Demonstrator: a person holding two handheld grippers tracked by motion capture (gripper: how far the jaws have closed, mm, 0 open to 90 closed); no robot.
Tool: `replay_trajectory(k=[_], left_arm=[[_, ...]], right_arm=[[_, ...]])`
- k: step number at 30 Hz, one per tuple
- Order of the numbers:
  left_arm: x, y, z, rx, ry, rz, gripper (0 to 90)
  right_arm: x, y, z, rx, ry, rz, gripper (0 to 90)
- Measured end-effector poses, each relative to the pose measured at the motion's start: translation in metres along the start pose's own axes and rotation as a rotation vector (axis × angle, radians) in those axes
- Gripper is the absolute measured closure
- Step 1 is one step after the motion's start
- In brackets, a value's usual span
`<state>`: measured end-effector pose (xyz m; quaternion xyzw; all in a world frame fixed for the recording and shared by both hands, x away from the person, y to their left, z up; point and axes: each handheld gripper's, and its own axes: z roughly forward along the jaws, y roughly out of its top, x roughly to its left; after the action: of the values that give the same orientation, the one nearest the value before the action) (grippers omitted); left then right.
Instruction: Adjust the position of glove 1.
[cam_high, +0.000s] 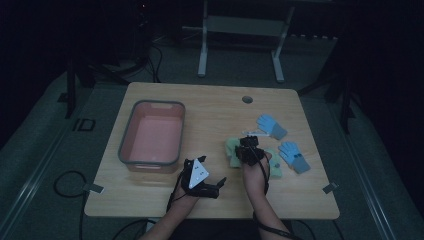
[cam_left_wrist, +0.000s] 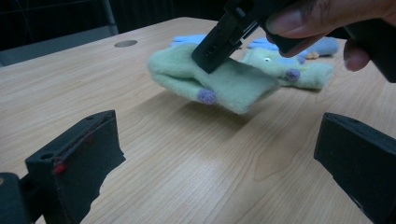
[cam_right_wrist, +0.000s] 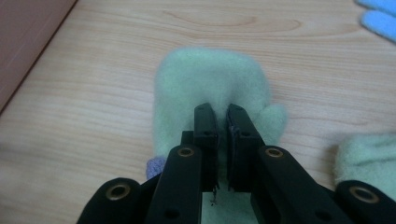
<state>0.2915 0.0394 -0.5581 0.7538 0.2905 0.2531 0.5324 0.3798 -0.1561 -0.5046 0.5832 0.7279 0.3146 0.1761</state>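
A pale green fleece mitten (cam_right_wrist: 210, 79) with purple dots hangs just above the wooden table, its cuff pinched in my right gripper (cam_right_wrist: 222, 112), whose jaws are shut on it. The left gripper view shows the same mitten (cam_left_wrist: 219, 79) lifted, casting a shadow, with the right gripper (cam_left_wrist: 219, 46) clamped on its top. A second green mitten (cam_left_wrist: 303, 72) lies behind it. My left gripper (cam_left_wrist: 215, 154) stands open low over the table, empty, facing the mittens. From above, the left gripper (cam_high: 220, 184) sits near the front edge, left of the right gripper (cam_high: 248, 147).
A pink tub with a grey rim (cam_high: 130, 135) stands on the table's left half. Two blue gloves (cam_high: 271, 125) (cam_high: 294, 155) lie to the right of the mittens. A round grey cable hole (cam_high: 247, 99) sits near the far edge. A metal frame stands on the floor beyond.
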Motion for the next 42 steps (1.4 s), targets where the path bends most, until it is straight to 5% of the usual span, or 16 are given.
replay_trajectory(k=[4,13,22,30,42], left_arm=[[0.0,0.0,0.0,0.0,-0.002,-0.002,0.5],[0.0,0.0,0.0,0.001,-0.004,0.004,0.5],[0.0,0.0,-0.001,0.0,-0.011,0.001,0.5],[0.0,0.0,0.0,0.001,-0.012,0.0,0.5],[0.0,0.0,0.0,0.002,-0.009,0.008,0.5]], right_arm=[[-0.001,-0.003,0.008,-0.005,0.001,0.036,84.3],[0.01,-0.009,0.032,0.026,-0.021,0.025,81.7],[0.006,-0.006,0.033,0.013,0.038,0.056,58.8],[0.001,0.003,0.018,0.008,0.053,-0.022,54.8],[-0.021,0.026,0.001,0.006,0.072,-0.205,58.5]])
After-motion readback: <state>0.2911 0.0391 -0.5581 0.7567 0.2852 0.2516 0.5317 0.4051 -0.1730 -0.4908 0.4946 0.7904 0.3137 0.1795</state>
